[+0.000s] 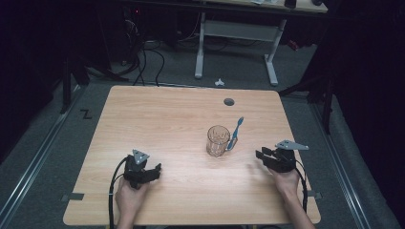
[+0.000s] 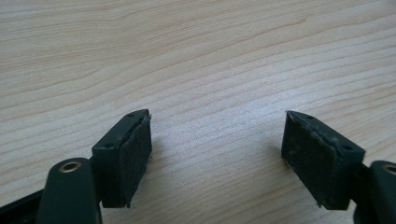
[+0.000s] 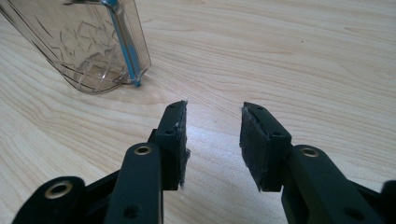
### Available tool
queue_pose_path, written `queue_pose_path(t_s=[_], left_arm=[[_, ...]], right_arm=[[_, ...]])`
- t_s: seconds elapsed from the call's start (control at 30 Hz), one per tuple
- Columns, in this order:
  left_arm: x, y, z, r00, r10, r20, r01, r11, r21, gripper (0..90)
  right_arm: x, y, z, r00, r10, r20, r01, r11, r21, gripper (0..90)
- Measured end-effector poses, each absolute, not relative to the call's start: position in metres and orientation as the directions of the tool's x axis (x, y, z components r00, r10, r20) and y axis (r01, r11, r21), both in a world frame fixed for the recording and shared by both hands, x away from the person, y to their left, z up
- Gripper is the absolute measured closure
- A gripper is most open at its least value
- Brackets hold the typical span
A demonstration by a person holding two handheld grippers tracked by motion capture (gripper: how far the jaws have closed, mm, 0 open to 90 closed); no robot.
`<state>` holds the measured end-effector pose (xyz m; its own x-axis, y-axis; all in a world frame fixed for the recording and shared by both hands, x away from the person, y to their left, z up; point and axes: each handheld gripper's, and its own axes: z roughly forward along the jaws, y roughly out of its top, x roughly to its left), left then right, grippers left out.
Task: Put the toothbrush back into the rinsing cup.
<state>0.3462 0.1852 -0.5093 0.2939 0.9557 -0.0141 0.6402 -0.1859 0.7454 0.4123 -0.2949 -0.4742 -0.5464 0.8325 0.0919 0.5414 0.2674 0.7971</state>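
Wood-grained and pale, the table (image 1: 181,124) carries a clear plastic cup (image 1: 218,140) standing upright a little right of its middle, with a blue toothbrush (image 1: 235,133) against the cup's right side, its head slanting up and toward the far edge. Whether the brush stands inside the cup or leans on the outside, the high view does not settle; in the right gripper view the blue handle (image 3: 123,44) runs down along the cup (image 3: 88,46) wall to its base. A dark round hole (image 1: 229,101) sits in the tabletop beyond the cup, near the far edge

At the near left, the left gripper (image 1: 152,172) rests low over the table in the person's left hand (image 1: 128,195), pointing right, well apart from the cup. In the left gripper view its jaws stand wide apart, with bare wood between the pads (image 2: 135,154) and nothing held

At the near right, the right gripper (image 1: 260,155) is held in the right hand (image 1: 286,180) and points left toward the cup, near it but not touching. In the right gripper view its jaws stand part-way open, the gap narrower than the left one's, with only tabletop between the pads (image 3: 254,144); the cup lies ahead and to the left of them. Each gripper carries a grey three-cornered plate on top and trails a black cable toward the near edge
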Motion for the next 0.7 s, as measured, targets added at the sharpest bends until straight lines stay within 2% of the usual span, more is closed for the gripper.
queue_pose_path(t_s=[0.7], left_arm=[[0.346,0.185,-0.509,0.293,0.956,-0.014,0.64,-0.186,0.745,24.9]], right_arm=[[0.42,-0.287,-0.487,-0.543,0.837,0.068,0.558,0.299,0.774,58.1]])
